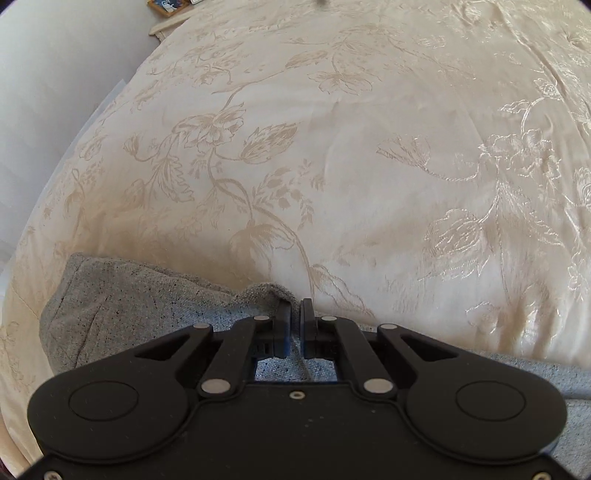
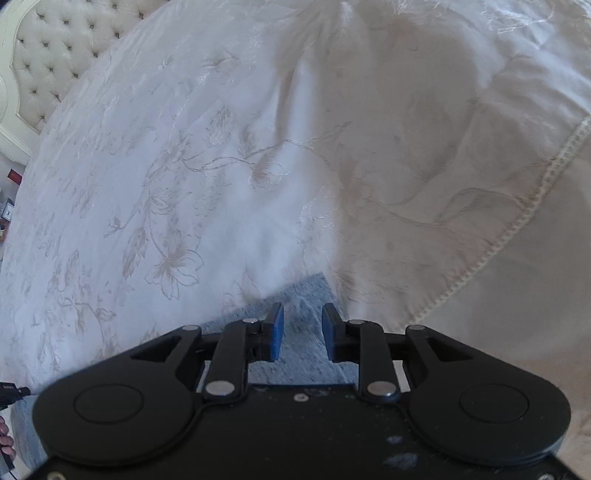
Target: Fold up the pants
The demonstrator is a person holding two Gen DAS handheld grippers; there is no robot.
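Note:
Grey flecked pants (image 1: 129,306) lie on a cream floral bedspread (image 1: 332,147), bunched at the lower left of the left wrist view. My left gripper (image 1: 296,306) is shut on a raised edge of the pants, the fabric pinched between its jaws. In the right wrist view a corner of the grey pants (image 2: 303,295) lies flat on the bedspread (image 2: 184,166). My right gripper (image 2: 302,314) hovers over that corner with its blue-padded jaws apart and no cloth pinched between them.
A tufted cream headboard (image 2: 48,55) stands at the upper left of the right wrist view. The bedspread's corded edge (image 2: 517,229) curves down the right side. A nightstand corner with a framed picture (image 1: 166,5) shows beyond the bed.

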